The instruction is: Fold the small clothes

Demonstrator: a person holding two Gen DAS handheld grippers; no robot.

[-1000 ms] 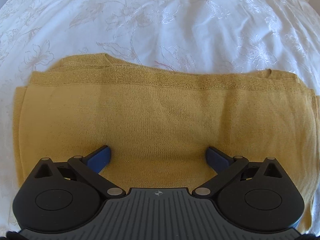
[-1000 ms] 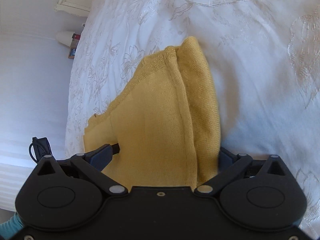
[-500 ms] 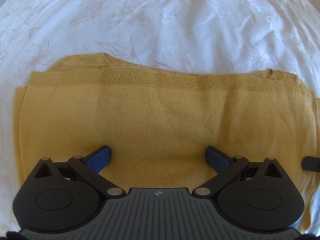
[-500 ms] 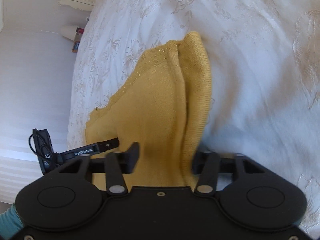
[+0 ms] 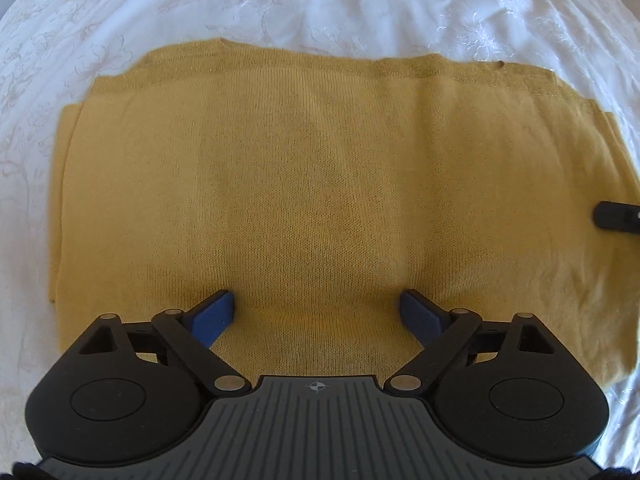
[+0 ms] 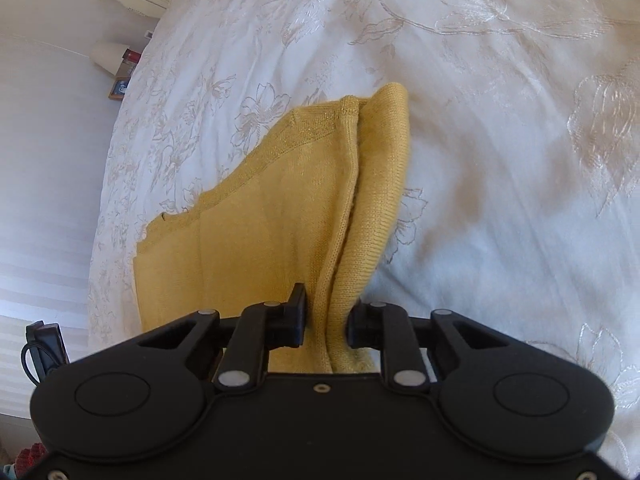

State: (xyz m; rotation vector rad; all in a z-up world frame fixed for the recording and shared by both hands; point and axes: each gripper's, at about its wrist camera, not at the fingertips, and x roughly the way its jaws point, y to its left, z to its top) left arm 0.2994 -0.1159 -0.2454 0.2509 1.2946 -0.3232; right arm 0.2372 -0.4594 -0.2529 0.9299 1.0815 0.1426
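The mustard sweater point(image 5: 320, 184) lay half-folded on the white bedspread point(image 5: 360, 4). Your right gripper point(image 6: 326, 322) was closing on its bunched end; your left gripper point(image 5: 318, 312), wide but narrowing, held nothing. You needed every layer gathered before lifting.

**Right gripper pinches sweater edge; left shifts over it**

Right gripper point(image 6: 326, 320): jaws go from wide apart to closing on the folded edge of the yellow sweater point(image 6: 280, 232), and that edge now stands up off the bedspread point(image 6: 500, 160). Left gripper point(image 5: 316, 312): jaws are closing slightly, nothing pinched; the sweater now fills more of its view, and the right gripper's fingertip point(image 5: 616, 216) appears at its right border.
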